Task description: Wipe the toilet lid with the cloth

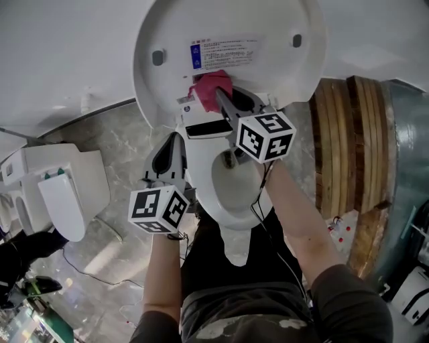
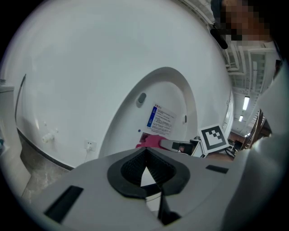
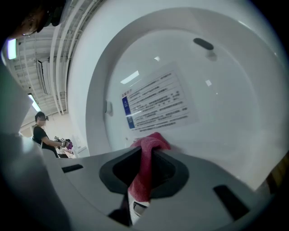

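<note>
The left gripper [image 1: 175, 139], jaws pressed together on nothing, hangs just left of the white toilet bowl [image 1: 231, 201]. At centre, the right gripper [image 1: 220, 94] pinches a pink cloth [image 1: 208, 85] against the lower inside face of the raised toilet lid [image 1: 268, 27], just below its printed label [image 1: 223, 52].

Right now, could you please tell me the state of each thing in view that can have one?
toilet lid: raised, labelled underside facing the person.
cloth: bunched, clamped in jaws, its tip at the lid just below the label.
right gripper: jaws shut on the cloth.
left gripper: jaws shut, nothing between them.
toilet bowl: uncovered.
</note>
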A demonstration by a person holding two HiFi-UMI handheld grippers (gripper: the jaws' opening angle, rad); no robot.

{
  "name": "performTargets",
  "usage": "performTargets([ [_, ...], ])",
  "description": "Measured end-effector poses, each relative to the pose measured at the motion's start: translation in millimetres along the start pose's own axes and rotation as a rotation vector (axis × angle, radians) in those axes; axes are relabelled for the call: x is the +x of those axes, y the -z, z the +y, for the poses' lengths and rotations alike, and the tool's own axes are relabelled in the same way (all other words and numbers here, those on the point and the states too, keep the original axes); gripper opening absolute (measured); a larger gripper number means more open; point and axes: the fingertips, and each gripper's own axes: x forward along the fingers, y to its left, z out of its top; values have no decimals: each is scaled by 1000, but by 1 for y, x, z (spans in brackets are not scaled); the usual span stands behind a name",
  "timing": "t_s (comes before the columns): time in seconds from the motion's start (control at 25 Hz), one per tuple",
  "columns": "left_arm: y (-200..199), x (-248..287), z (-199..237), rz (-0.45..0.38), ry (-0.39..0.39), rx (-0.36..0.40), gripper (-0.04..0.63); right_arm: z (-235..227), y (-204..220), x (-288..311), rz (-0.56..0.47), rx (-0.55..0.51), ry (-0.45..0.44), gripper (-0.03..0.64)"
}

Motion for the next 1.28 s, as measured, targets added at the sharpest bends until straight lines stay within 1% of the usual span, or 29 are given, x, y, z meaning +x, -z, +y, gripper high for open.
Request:
performTargets([
  [0.16, 3, 18, -30, 1, 17, 1, 8, -45, -11, -29, -17, 30, 50, 49],
  [0.32, 14, 34, -61, 15, 32, 2, 8, -84, -28, -58, -54, 64, 108, 49],
  [0.48, 26, 44, -85, 31, 43, -2, 8, -118, -20, -77, -46, 106, 160, 49],
  [0.6, 30, 48, -96, 24, 42, -10, 8, -135, -18, -89, -47, 101, 201, 49],
  [0.72, 31, 46, -93, 4, 23, -17, 8, -140, -19, -96, -52, 88, 221, 49],
  [0.8, 32, 41, -84, 2, 11, -24, 8, -130, -20, -94, -47, 81, 214, 49],
  [0.88, 32, 33, -70, 0, -5, -31, 8, -110, -17, -85, -37, 68, 190, 49],
  [1.12, 22, -1, -11, -15, -66, -52, 8, -16, 20, -29, 18, 57, 39, 49],
  [1.28, 20, -28, 30, -19, -109, -79, 8, 47, 54, 10, 82, 3, -56, 49],
])
